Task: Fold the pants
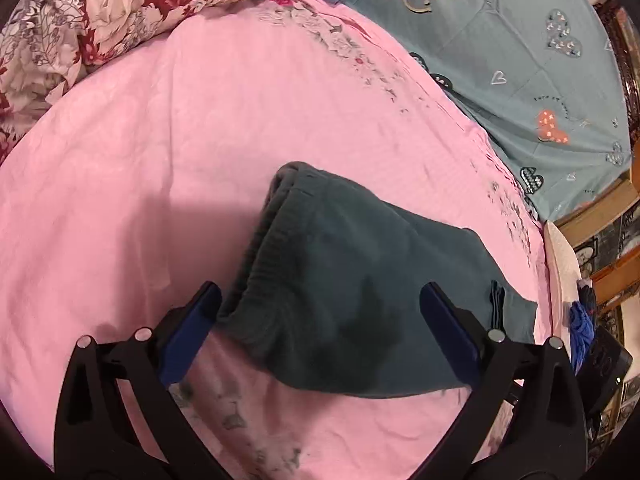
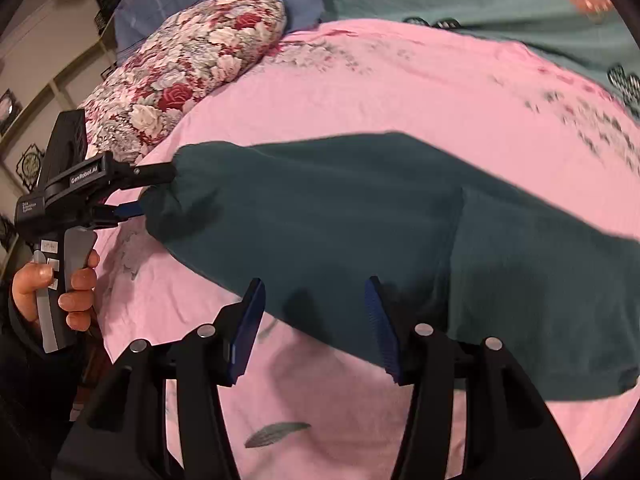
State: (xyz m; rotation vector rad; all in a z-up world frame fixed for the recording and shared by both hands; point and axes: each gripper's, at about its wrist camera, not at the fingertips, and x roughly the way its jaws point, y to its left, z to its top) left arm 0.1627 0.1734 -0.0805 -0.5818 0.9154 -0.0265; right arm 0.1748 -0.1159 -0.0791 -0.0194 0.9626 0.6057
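Dark teal pants (image 1: 344,280) lie folded on the pink bedsheet (image 1: 160,140), the elastic waistband end toward the left. My left gripper (image 1: 320,300) is open, its blue-padded fingers straddling the waistband end. In the right wrist view the pants (image 2: 380,240) stretch across the sheet, and the left gripper (image 2: 156,192) shows at their left end, held by a hand. My right gripper (image 2: 316,300) is open over the near edge of the pants.
A floral pillow (image 2: 192,68) lies at the far left of the bed. A teal blanket with hearts (image 1: 520,40) covers the far right. The bed edge and wooden furniture (image 1: 600,216) are at the right. A blue cloth (image 1: 580,320) hangs there.
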